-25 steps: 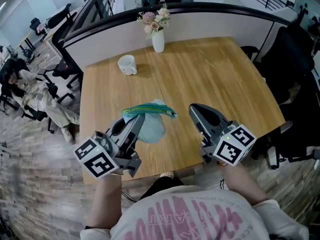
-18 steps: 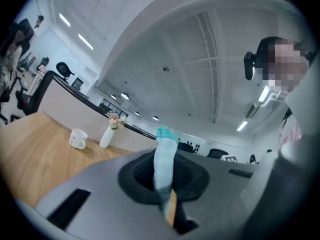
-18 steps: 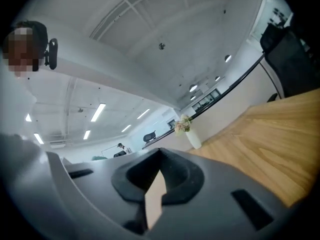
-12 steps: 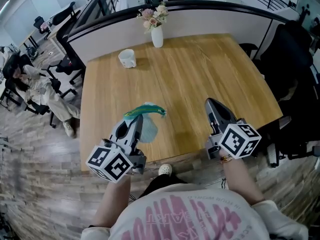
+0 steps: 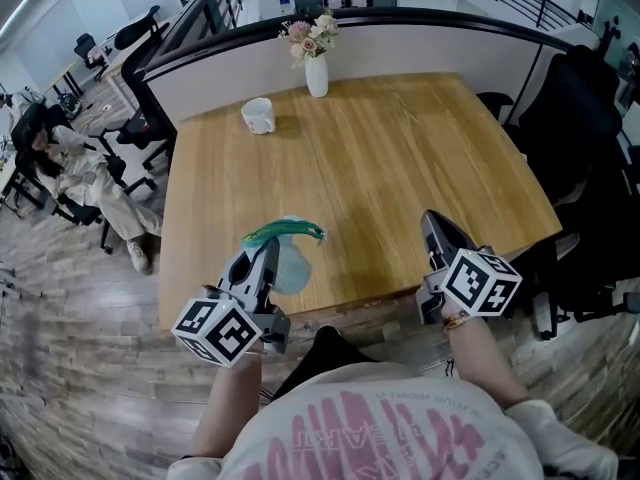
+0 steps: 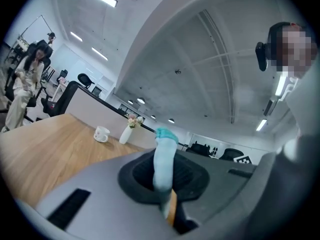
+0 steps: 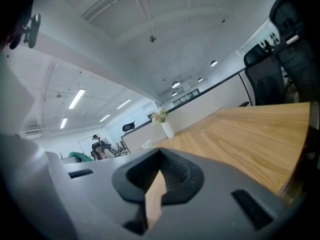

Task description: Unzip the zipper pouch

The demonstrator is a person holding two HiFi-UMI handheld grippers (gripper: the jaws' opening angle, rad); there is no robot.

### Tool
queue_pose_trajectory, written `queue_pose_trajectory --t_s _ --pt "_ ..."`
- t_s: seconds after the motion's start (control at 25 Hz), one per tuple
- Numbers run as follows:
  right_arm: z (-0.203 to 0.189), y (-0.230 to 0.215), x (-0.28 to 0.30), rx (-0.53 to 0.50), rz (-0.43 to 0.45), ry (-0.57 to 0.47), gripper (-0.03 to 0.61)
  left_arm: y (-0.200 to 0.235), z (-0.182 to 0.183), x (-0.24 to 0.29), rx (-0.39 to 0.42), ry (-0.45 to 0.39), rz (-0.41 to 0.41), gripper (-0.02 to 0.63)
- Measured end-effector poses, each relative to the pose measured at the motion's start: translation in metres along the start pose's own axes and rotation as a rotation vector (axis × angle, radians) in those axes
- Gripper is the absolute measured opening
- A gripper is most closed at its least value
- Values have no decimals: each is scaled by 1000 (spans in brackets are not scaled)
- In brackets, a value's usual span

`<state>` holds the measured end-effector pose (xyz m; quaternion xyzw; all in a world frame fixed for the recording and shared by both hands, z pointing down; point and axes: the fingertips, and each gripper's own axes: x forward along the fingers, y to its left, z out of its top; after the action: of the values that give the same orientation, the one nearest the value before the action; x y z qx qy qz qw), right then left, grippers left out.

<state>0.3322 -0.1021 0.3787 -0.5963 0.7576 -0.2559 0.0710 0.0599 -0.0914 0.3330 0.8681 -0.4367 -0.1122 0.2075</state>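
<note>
Left gripper view: left gripper (image 6: 167, 206) clamps soft pale-blue zipper pouch (image 6: 164, 156); right gripper (image 7: 155, 199) seemingly closed

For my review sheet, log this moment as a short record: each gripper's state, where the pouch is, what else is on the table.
left gripper: shut on the pouch
right gripper: shut, nothing between jaws
pouch: light blue, green zipper, at the table's near left edge
zipper: open or closed, cannot tell
far side of table: mug, vase of flowers

Toward my table's (image 5: 400, 168) far end stand a white mug (image 5: 258, 115) and, near it, a vase of flowers (image 5: 316, 68).
</note>
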Motion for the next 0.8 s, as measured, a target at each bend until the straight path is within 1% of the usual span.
queue_pose_trajectory --t_s 0.12,0.2,0.32,0.48,0.8 --pt "1 -5 -4 38 -4 -9 -3 -2 4 -2 -8 -21 -7 6" --pt "0 -6 -5 46 0 -7 -3 -5 8 -3 -2 -29 -18 6" --pt "-1 -4 -6 22 0 -1 -3 -10 15 -3 3 -38 -32 6" --pt "-4 -2 -4 -13 -4 12 -3 -11 22 -2 -13 -52 -50 6" --pt "-6 5 2 -42 1 30 -3 -11 29 1 3 -53 -62 6"
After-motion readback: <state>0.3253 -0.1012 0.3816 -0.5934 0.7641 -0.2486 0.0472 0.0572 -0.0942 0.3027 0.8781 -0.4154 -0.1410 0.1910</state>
